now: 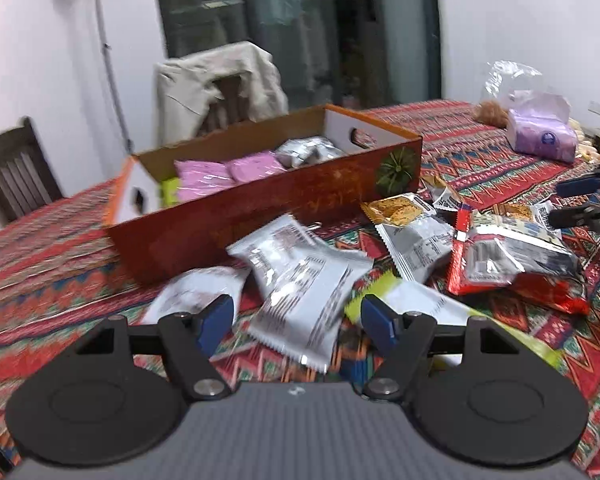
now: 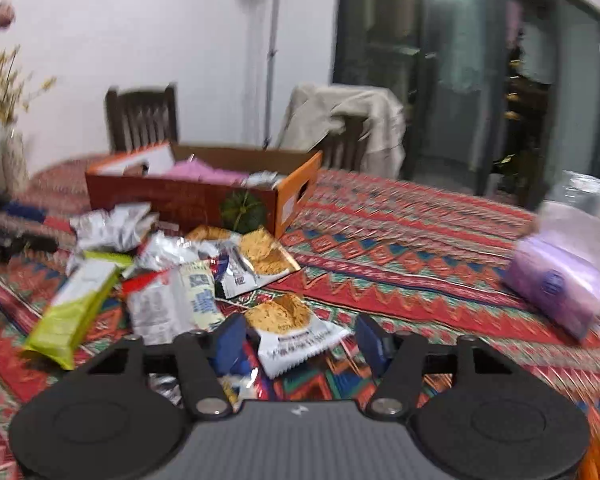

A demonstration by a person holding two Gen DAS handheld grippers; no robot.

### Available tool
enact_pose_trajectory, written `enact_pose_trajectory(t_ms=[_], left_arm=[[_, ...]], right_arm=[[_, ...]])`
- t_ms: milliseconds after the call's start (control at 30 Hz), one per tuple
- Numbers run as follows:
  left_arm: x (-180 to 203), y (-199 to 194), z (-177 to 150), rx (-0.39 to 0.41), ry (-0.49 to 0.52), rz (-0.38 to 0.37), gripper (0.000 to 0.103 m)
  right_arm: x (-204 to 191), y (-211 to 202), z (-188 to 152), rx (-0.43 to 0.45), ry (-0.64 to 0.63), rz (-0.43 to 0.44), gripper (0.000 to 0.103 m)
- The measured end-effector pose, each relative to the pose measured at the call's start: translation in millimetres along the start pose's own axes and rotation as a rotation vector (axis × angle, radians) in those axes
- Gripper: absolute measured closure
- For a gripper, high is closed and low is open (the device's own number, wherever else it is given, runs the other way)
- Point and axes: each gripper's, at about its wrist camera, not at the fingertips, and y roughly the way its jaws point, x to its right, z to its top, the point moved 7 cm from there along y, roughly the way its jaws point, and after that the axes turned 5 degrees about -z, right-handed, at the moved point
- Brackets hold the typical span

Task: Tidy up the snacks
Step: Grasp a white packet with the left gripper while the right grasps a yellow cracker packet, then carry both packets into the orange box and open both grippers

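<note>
An open red-brown cardboard box (image 1: 260,208) stands on the patterned tablecloth and holds pink packets (image 1: 228,170), a silver packet (image 1: 308,150) and a green one. Loose snack packets lie in front of it. My left gripper (image 1: 296,322) is open above a silver packet (image 1: 304,304), with a lime-and-white bar (image 1: 420,304) by its right finger. My right gripper (image 2: 300,340) is open over a cracker packet (image 2: 288,328). The box (image 2: 188,200) also shows in the right wrist view, with the lime bar (image 2: 76,304) at the left. The right gripper's fingers (image 1: 580,188) show at the left wrist view's right edge.
A purple tissue pack (image 1: 540,132) and a clear plastic bag (image 1: 508,80) sit at the table's far right. Two wooden chairs stand behind the table, one draped with a beige cloth (image 1: 220,84). A vase of dried flowers (image 2: 8,128) stands at the left.
</note>
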Motion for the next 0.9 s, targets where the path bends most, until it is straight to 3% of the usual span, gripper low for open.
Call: enact_pose_trajectory(t_ms=[200,233,267,467,567,700,900], left_arm=[[-13,35,1,-0.066,-0.023,-0.063,0.031],[-15,37,0,-0.069,-0.040,-0.074,0.038],[-16,40,-1,-0.077,-0.053,-0.090,0.052],[-13,38,-4,-0.074,-0.059,-0.084,0.057],[-13,20,-1,-0.054,-0.097,-0.078,0.057],[-11,-32,-1,0.036,-0.157,-0.065,0.057],[-1,-116,-37,0.117,-0.249,0.026,0.057]], right_arm=[[-9,49,0,-0.089,-0.088,0.036,0.046],[-9,55,0,-0.098,-0.090,0.039,0.045],[-9,58,0,-0.096,-0.081,0.048,0.045],[-7,65,2,-0.101,-0.016,0.070,0.054],[-8,60,3,-0.089,-0.020,0.040,0.059],[-4,33,4,-0.055,-0.007,0.005,0.060],[-10,-50,-4,0.030,0.055,-0.041,0.060]])
